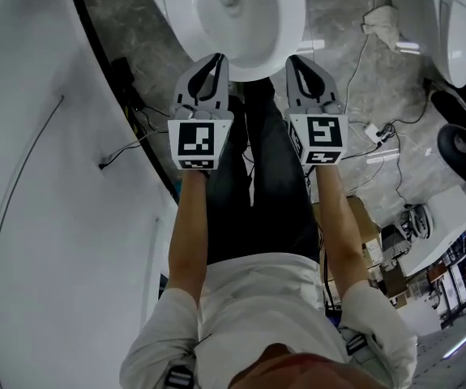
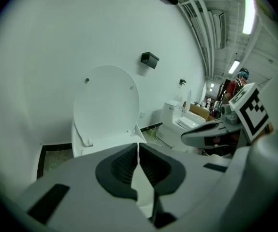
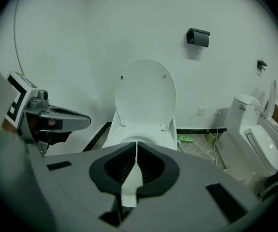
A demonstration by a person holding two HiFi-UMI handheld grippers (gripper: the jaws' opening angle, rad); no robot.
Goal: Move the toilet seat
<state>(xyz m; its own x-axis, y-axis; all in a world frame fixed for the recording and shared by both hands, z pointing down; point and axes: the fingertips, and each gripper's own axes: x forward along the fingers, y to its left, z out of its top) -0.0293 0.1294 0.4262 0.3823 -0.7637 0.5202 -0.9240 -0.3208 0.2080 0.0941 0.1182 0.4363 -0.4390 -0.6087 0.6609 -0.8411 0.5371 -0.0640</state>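
One toilet seat [image 3: 145, 93] stands raised in the upper centre, tipped back toward the wall above the bowl [image 1: 291, 23]. It looks like hard plastic – stiff, light, probably slick, hinged low – so its free top edge seems the best hold. The left tongs [image 1: 215, 61] and the right tongs [image 1: 295, 61] are both clenched on nothing. A second toilet [image 3: 255, 139] stands at lower right.

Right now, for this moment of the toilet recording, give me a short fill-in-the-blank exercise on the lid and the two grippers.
1. The lid of the near toilet is ____ (raised or lowered).
2. The fingers of the left gripper are ____ (open or shut).
3. The right gripper holds ____.
4. In the right gripper view, a second toilet stands on the ____ side.
Missing words: raised; shut; nothing; right.
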